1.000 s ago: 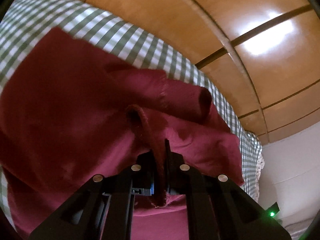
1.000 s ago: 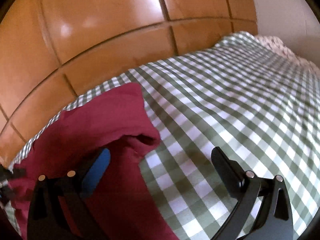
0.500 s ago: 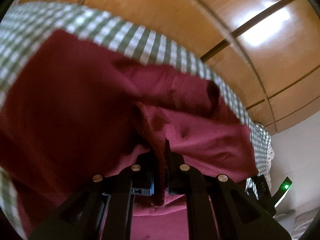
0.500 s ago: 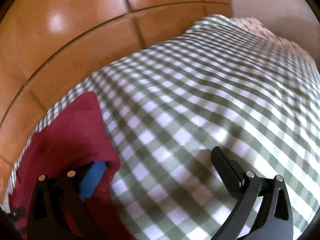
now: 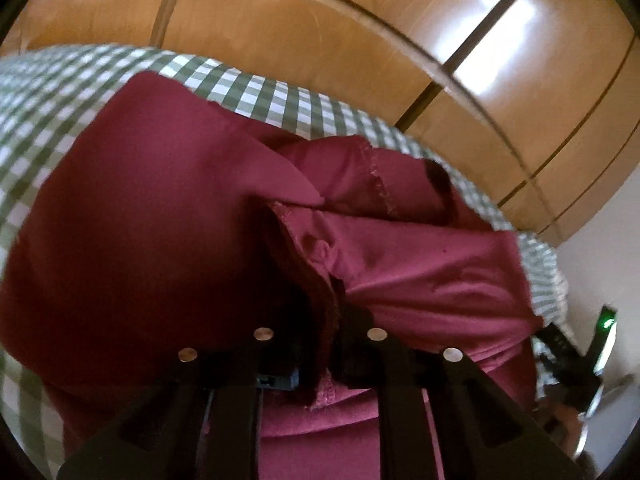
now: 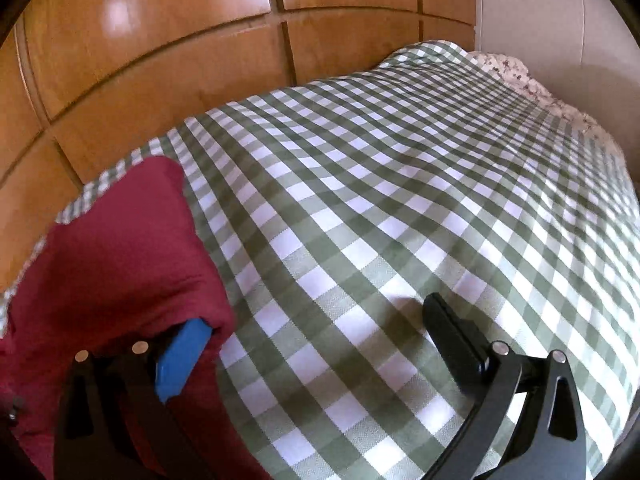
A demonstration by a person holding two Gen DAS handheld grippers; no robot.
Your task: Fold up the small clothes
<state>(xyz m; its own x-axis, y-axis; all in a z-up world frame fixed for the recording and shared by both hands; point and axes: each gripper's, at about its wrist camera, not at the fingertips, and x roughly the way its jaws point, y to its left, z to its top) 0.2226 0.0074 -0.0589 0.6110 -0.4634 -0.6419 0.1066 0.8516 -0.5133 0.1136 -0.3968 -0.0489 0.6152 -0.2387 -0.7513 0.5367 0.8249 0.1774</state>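
Your left gripper (image 5: 325, 320) has its jaws pinched tight on a stitched hem of the maroon garment (image 5: 160, 240), which bunches up and spreads over the green-checked bedspread (image 5: 256, 92). Glossy wooden panels (image 5: 360, 40) stand behind the bed, and your right gripper (image 5: 576, 360) shows at the right edge, green light on

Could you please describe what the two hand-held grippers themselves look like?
The left hand-held gripper is matte black, its angular arms cut with triangular openings and dotted with four round silver fasteners. The right hand-held gripper has the same black frame and silver fasteners, with one blue finger pad and one black finger. No cables or sleeves show.
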